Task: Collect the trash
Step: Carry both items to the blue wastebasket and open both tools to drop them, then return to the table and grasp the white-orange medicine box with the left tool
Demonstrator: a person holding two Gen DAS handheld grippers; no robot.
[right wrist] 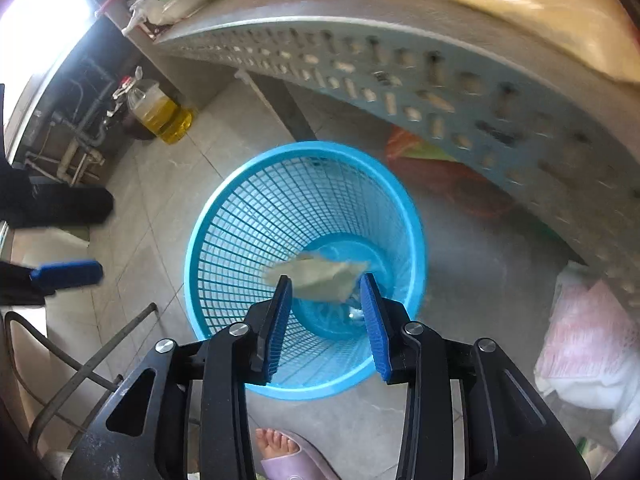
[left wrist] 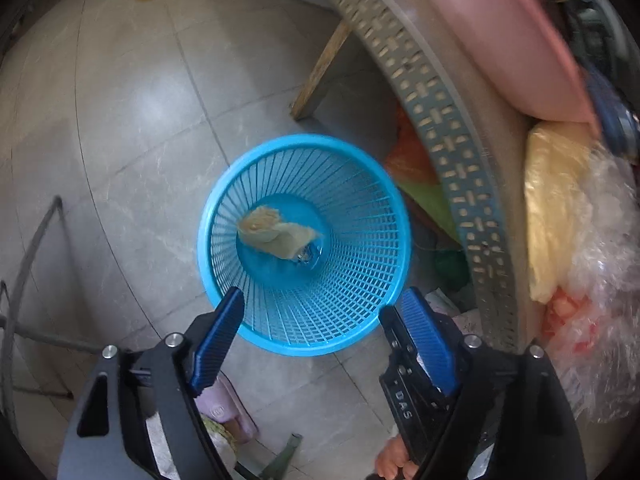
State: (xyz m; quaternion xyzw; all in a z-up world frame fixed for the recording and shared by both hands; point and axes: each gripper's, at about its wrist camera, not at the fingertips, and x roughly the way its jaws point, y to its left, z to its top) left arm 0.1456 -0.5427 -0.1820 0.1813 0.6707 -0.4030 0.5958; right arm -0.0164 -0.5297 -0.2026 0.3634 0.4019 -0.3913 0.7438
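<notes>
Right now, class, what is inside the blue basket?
A crumpled beige scrap lies in the blue basket, with a small shiny bit beside it. Anything beneath the scrap is covered.

The right gripper [right wrist: 326, 280] points down over the blue basket [right wrist: 208, 224], its blue fingers [right wrist: 280, 320] parted with a gap between them. A crumpled tan paper [right wrist: 320, 276] lies inside the basket, beyond the fingertips. Behind the basket a bottle of yellow liquid [right wrist: 164, 114] stands on the tiled floor [right wrist: 160, 184]; just below it, a foot in a lilac slipper [right wrist: 288, 452]
</notes>
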